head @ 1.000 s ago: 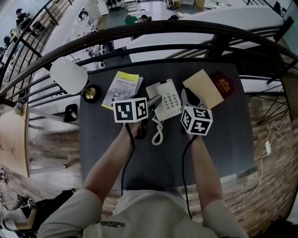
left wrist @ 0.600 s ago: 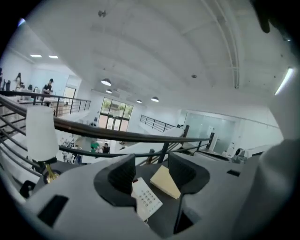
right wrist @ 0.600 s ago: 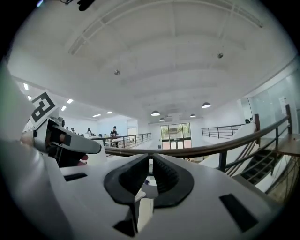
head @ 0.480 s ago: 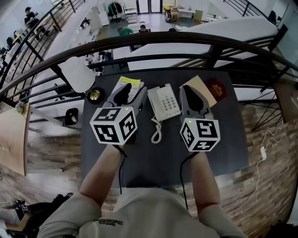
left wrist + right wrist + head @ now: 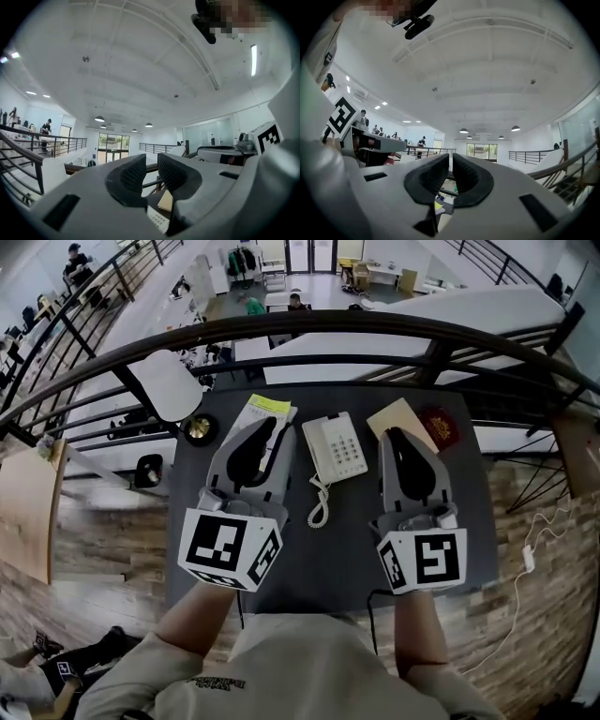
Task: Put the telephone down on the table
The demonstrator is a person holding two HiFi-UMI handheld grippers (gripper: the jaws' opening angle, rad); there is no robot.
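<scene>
The white telephone point(image 5: 336, 448) lies flat on the dark table point(image 5: 469, 512), and its coiled cord point(image 5: 320, 505) trails toward me. Neither gripper touches it. My left gripper point(image 5: 265, 424) is raised to the phone's left and points level toward the railing. Its jaws are closing, with a narrow gap and nothing between them point(image 5: 152, 171). A corner of the phone's keypad point(image 5: 157, 220) shows below those jaws. To the phone's right, my right gripper point(image 5: 394, 435) is also held high. Its pads are almost together point(image 5: 451, 171) and hold nothing.
A yellow booklet point(image 5: 265, 411) lies partly under the left gripper. A tan envelope point(image 5: 398, 418) and a maroon passport point(image 5: 441, 426) sit at the back right. A brass bell point(image 5: 199, 428) and a white lamp shade point(image 5: 166, 385) are at the back left. A dark railing point(image 5: 309, 324) runs behind the table.
Both grippers have risen and drawn back toward me, away from the telephone. The left jaws have gone from wide to nearly together. The phone has stayed on the table.
</scene>
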